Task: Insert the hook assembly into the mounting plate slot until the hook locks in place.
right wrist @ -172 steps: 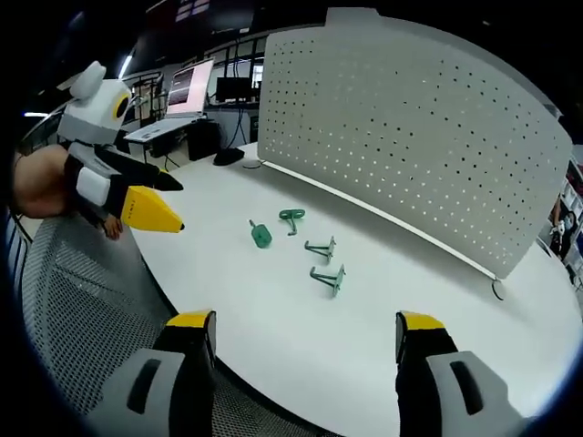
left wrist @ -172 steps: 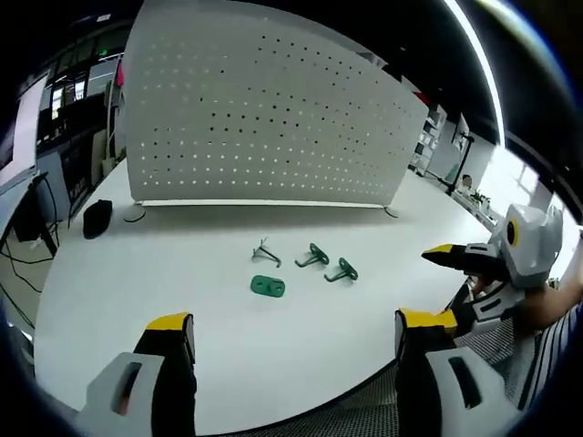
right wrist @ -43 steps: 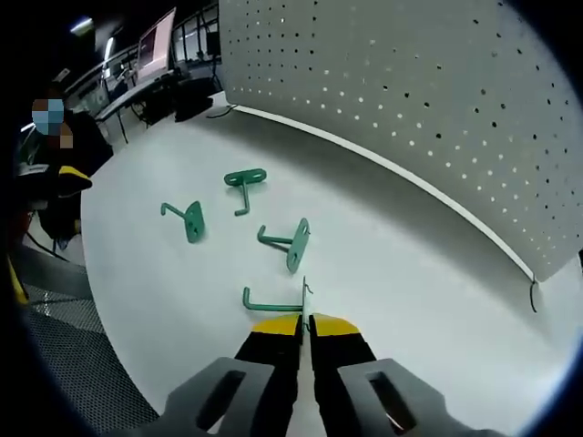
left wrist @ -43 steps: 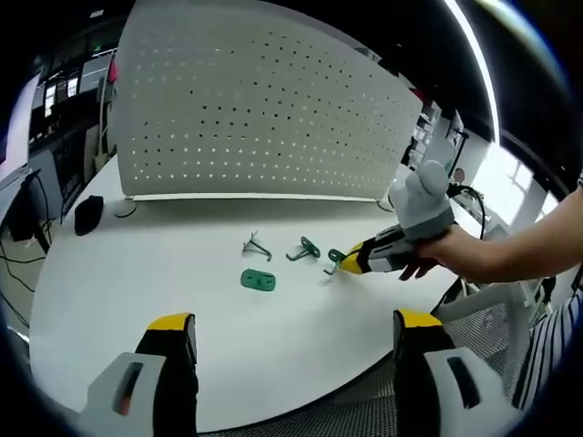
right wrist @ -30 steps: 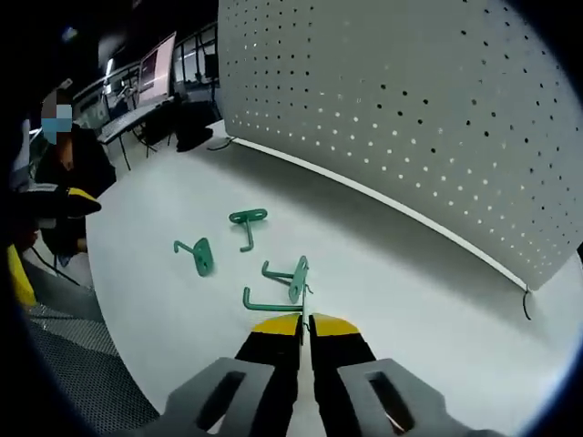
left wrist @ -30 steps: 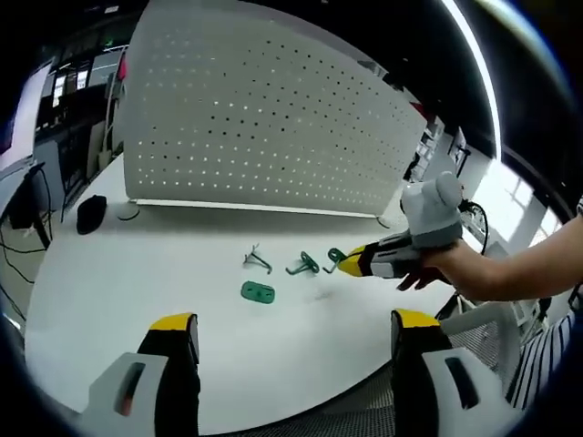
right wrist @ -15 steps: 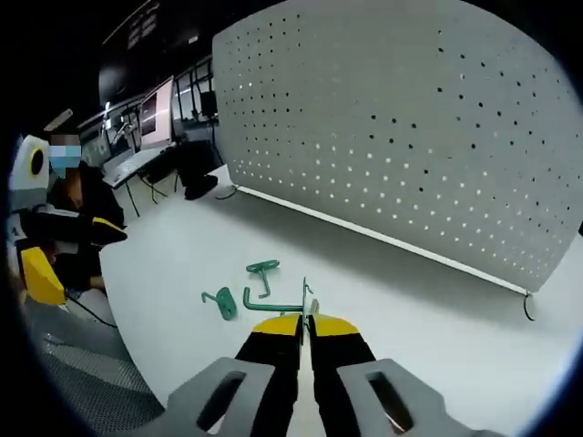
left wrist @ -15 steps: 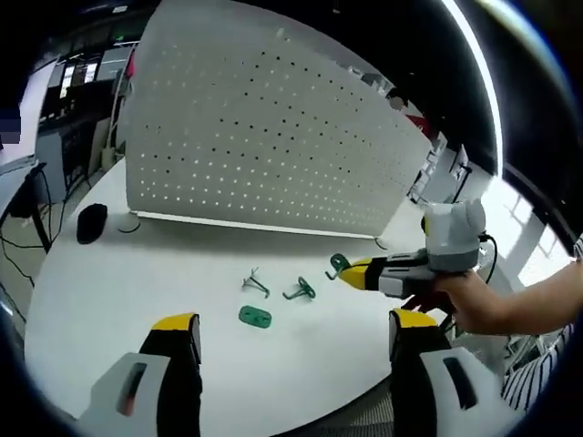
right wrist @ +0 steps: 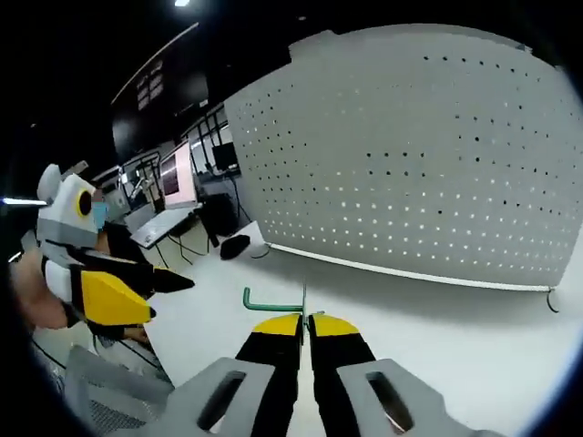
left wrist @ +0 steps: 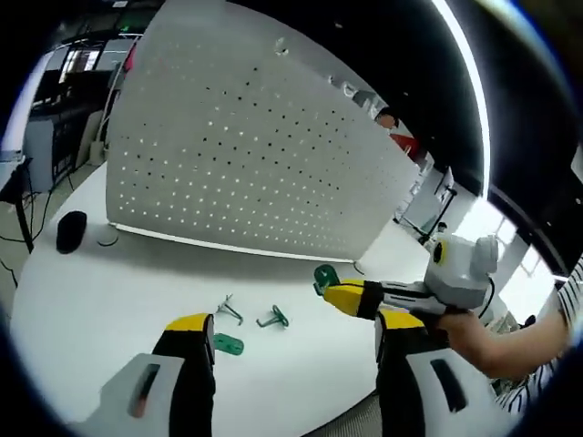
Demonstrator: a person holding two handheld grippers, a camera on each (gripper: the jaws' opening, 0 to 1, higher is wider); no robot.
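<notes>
My right gripper (right wrist: 306, 321) is shut on a green hook (right wrist: 271, 305) and holds it in the air, facing the white perforated mounting plate (right wrist: 437, 173). In the left gripper view, the right gripper (left wrist: 339, 296) comes in from the right with the green hook (left wrist: 324, 277) at its tip, above the table. My left gripper (left wrist: 293, 326) is open with nothing between its jaws. On the white table (left wrist: 109, 291) lie a grey hook (left wrist: 228, 309), another green hook (left wrist: 273, 319) and a green plate piece (left wrist: 228, 345). The left gripper (right wrist: 157, 296) shows at the left of the right gripper view.
The mounting plate (left wrist: 246, 164) stands upright across the back of the table. A black mouse (left wrist: 68, 228) with a cable lies at the plate's left end, the same mouse (right wrist: 235, 246) near the plate's foot. Desks and monitors (right wrist: 178, 182) stand behind. A person's hand (left wrist: 483, 341) holds the right gripper.
The right gripper shut on one green hook on the table and lifted it up toward the mounting plate. The left gripper stayed open and rose a little.
</notes>
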